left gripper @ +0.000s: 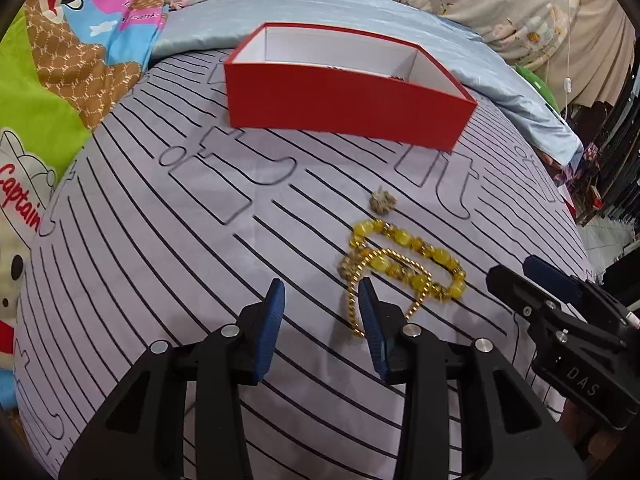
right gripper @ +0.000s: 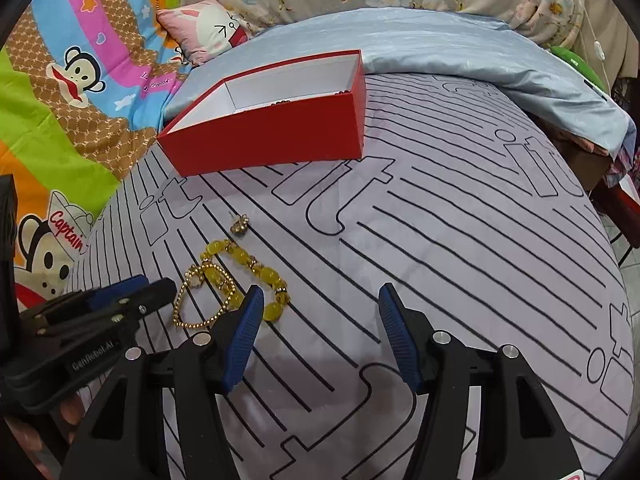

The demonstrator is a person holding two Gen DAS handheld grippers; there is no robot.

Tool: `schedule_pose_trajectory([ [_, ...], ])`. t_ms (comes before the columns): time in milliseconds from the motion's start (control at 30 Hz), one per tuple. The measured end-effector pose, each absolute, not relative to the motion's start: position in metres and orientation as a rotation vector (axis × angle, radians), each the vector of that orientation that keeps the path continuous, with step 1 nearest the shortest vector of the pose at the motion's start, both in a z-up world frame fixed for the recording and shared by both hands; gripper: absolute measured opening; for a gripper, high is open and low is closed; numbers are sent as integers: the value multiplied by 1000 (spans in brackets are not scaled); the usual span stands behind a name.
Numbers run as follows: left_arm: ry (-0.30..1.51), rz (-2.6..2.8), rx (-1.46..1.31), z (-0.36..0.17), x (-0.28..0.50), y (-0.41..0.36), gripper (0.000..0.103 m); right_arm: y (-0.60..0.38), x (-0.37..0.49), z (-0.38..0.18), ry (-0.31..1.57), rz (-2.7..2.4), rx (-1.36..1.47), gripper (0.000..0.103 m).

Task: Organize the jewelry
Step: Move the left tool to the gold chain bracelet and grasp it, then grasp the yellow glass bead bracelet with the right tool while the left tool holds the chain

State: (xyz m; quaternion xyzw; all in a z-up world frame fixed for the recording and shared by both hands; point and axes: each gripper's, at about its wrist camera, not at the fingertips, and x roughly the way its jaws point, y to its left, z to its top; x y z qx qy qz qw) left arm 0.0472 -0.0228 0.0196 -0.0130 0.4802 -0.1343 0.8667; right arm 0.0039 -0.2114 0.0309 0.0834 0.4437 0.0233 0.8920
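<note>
Jaws of both grippers gape above the bedsheet [left gripper: 160, 240].

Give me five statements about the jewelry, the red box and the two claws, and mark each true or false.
1. The yellow bead bracelet lies on the striped sheet, outside the red box. True.
2. The left claw is clamped on the gold chain. False: its fingers are apart, and the chain lies on the sheet beside its right finger.
3. The right claw is open and holds nothing. True.
4. The red box has its lid on. False: it is open on top, showing white inner walls.
5. The small gold earring lies between the bracelet and the box. True.
</note>
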Motion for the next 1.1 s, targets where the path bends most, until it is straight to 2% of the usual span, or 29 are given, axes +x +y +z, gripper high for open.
schedule_pose_trajectory([
  [267,1000,-275,13,11,43,-32,32,-207,2,31,926,66,164,48],
  [400,1001,-281,4,11,43,-29,14,-203,5,27,939,83,164,40],
  [500,1010,-287,-17,10,43,-24,6,-199,6,25,947,95,159,38],
  [1100,985,-176,-69,13,41,27,4,-176,25,20,957,130,131,37],
])
